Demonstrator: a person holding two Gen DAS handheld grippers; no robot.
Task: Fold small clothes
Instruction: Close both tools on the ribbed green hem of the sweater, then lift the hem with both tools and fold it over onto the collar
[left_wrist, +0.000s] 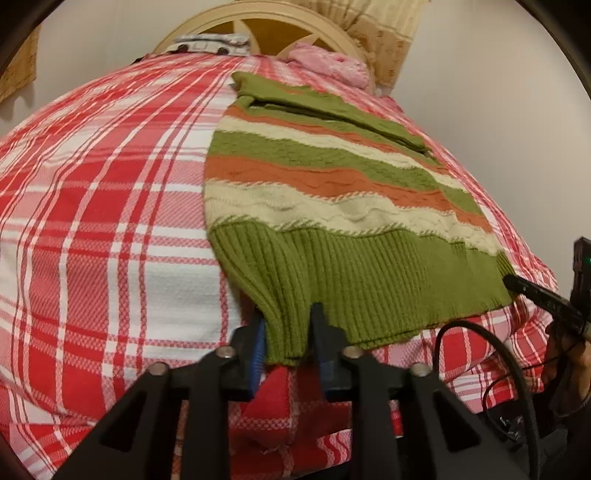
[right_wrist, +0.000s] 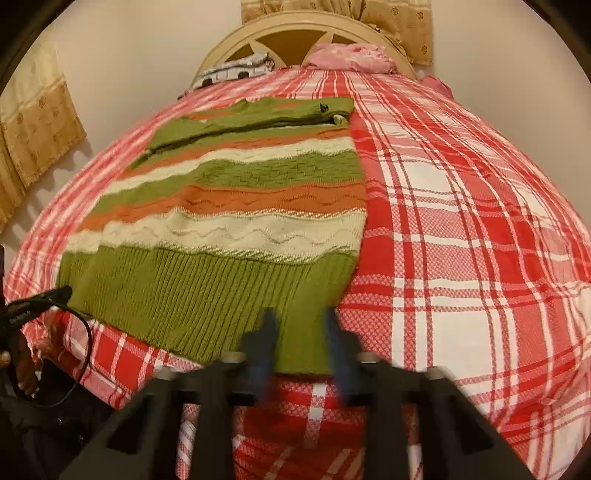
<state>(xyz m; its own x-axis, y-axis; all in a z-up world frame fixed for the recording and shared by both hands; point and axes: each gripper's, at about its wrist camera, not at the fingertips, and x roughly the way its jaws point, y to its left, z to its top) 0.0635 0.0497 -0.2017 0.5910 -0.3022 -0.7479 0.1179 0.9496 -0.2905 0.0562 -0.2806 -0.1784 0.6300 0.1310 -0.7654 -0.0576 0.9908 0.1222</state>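
Gripping sweater (left_wrist: 332, 206) hem corners, both hand-held grippers.

Camera placement: your two wrist views, low at the bed's foot.
Both face the headboard (left_wrist: 258, 14) close-up, sharing the striped sweater (left_wrist: 325, 206) (right_wrist: 236, 221) from opposite corners.

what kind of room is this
Most likely a bedroom. The striped sweater lies on a bed covered with a red and white plaid bedspread, an arched cream headboard stands against the wall, and tan curtains hang nearby.
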